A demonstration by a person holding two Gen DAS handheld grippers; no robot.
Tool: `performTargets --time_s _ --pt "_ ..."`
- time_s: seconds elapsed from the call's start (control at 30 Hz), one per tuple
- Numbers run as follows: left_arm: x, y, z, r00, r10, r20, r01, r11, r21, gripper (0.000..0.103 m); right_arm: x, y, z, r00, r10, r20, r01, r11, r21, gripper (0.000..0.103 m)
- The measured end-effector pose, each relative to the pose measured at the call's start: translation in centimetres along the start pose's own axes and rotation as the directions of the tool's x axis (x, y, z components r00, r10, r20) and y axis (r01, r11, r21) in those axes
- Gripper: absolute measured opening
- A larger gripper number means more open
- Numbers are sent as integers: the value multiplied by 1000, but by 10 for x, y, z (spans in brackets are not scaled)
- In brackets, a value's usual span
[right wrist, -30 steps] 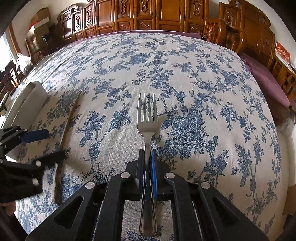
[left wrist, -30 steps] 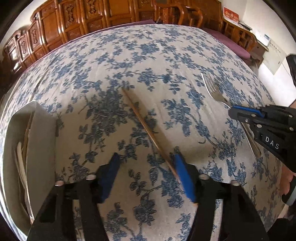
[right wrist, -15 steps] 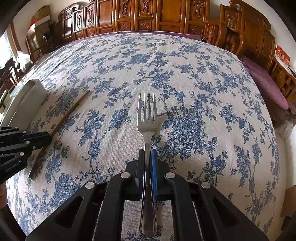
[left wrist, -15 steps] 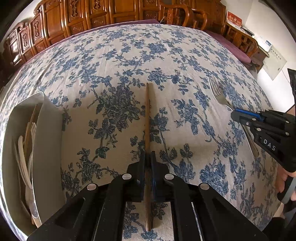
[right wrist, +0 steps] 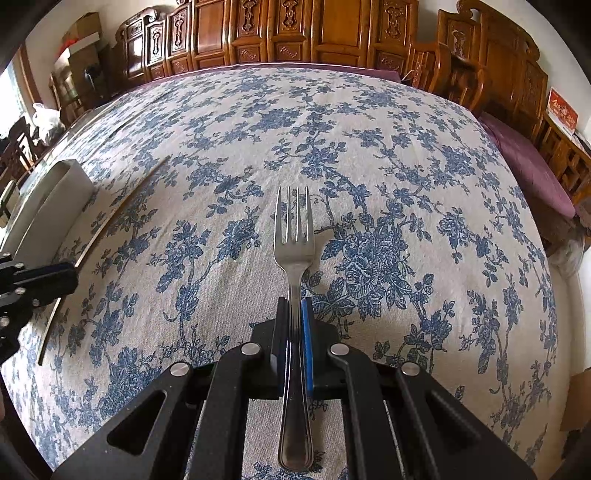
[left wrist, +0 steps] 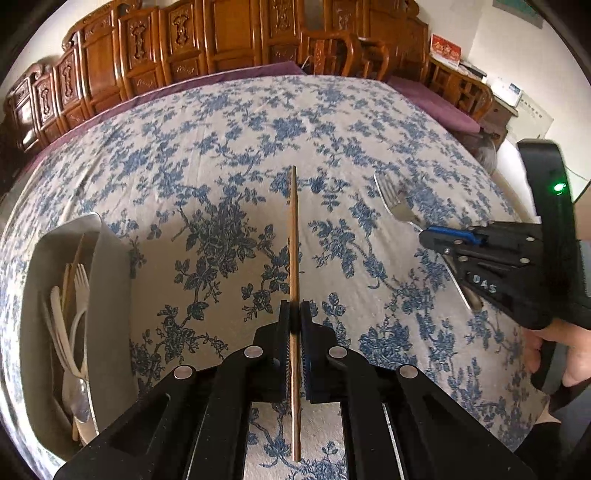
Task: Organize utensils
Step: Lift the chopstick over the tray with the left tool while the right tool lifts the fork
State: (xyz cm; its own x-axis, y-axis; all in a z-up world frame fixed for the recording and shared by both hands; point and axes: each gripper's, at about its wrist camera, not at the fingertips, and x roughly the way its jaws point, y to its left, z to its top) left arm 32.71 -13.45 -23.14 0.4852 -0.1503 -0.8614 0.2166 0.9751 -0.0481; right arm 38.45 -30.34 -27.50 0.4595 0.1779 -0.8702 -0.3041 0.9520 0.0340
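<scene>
A brown wooden chopstick [left wrist: 294, 236] runs straight ahead between the pads of my left gripper [left wrist: 294, 308], which is shut on it and holds it above the floral tablecloth. In the right wrist view the same chopstick [right wrist: 110, 218] slants at the left beside the left gripper [right wrist: 55, 275]. My right gripper [right wrist: 295, 306] is shut on the handle of a steel fork [right wrist: 293, 236], tines pointing away. The left wrist view shows that fork [left wrist: 397, 203] and the right gripper [left wrist: 430, 236] at the right. A white utensil tray [left wrist: 110, 295] lies at the left.
The tray holds several pale utensils [left wrist: 70, 317], among them a fork and a spoon; from the right wrist its wall [right wrist: 51, 206] shows at the left edge. A hand [left wrist: 554, 354] grips the right tool. Carved wooden cabinets [right wrist: 295, 33] and chairs ring the table.
The left gripper's jaws closed on the chopstick, which swung from slanted to straight between the pads, then rose off the cloth. The right gripper and its fork stayed still.
</scene>
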Motion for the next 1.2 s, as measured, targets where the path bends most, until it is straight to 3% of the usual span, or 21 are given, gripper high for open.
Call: performTargets --time_s 0.53,1.2 --pt "-33 12 3 998 8 68 -8 1000 -2 4 -15 22 1 998 57 38 -57 998 -18 8" --pt "-82 52 -11 991 29 128 -25 999 -34 4 -52 95 -8 990 118 74 -109 988 -113 8"
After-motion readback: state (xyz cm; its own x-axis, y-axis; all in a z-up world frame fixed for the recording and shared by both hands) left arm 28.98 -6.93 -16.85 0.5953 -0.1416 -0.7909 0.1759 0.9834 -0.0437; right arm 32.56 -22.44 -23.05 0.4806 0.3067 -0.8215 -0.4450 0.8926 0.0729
